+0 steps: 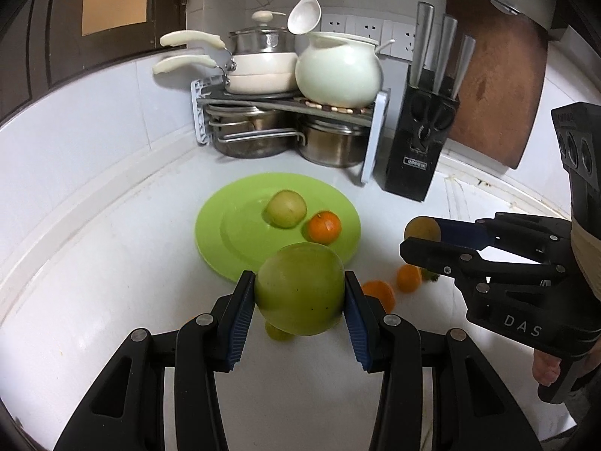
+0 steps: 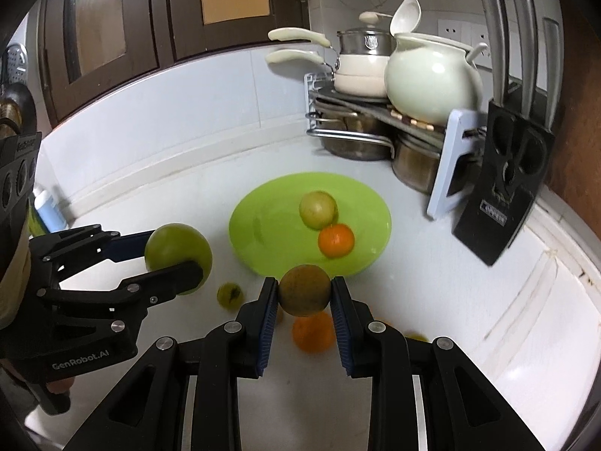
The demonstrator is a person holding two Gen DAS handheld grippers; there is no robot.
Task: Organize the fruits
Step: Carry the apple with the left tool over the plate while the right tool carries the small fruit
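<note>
My left tongs (image 1: 299,297) squeeze a big green fruit (image 1: 299,288); my right tongs (image 2: 304,297) squeeze a small brown fruit (image 2: 304,290); the green plate (image 2: 263,221) sits just ahead, below both.

A brown fruit (image 2: 304,290) is clamped by the right gripper (image 2: 305,293) before a plate (image 2: 263,240); a green apple (image 2: 176,251) is clamped by the left gripper (image 2: 174,253).

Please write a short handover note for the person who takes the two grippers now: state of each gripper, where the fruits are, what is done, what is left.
Left gripper: shut on large green fruit, held above the counter.
Right gripper: shut on small brownish fruit, also lifted.
Done: pale green fruit and orange lie on the green plate.
Left: plate both held fruits, then the loose fruits on the counter, including two oranges and a small green fruit.
</note>
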